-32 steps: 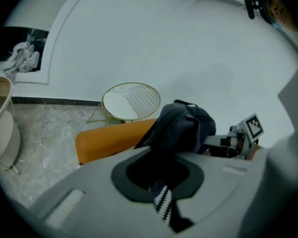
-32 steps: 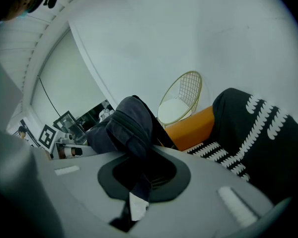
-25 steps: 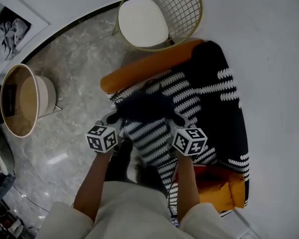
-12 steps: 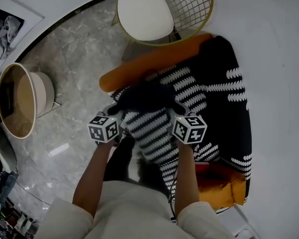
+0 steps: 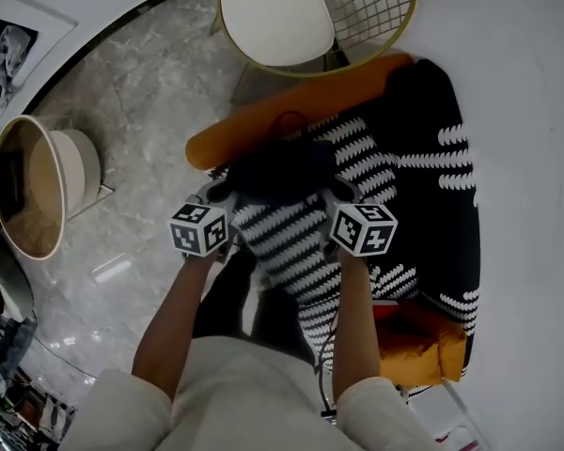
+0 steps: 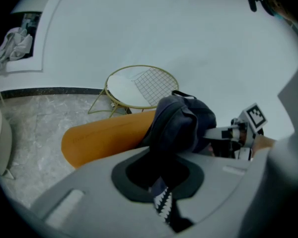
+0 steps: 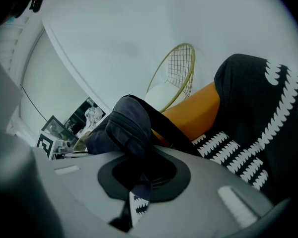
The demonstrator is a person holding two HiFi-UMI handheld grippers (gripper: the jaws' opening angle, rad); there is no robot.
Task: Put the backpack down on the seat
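A dark navy backpack [image 5: 280,169] hangs between my two grippers above the seat [image 5: 296,252], which is covered by a black-and-white patterned throw. My left gripper [image 5: 224,197] is shut on the bag's left side, and my right gripper [image 5: 336,195] is shut on its right side. In the left gripper view the backpack [image 6: 181,120] bulges just beyond the closed jaws, with fabric pinched between them. The right gripper view shows the backpack [image 7: 126,125] held the same way. The bag's underside is hidden.
The armchair has an orange armrest [image 5: 263,120] just beyond the bag and a black throw over its back [image 5: 432,158]. A gold wire chair with a white cushion [image 5: 277,17] stands behind. A round side table [image 5: 33,191] sits left on the marble floor.
Both grippers have carried the backpack a little forward, toward the orange armrest. Their grip has not changed.
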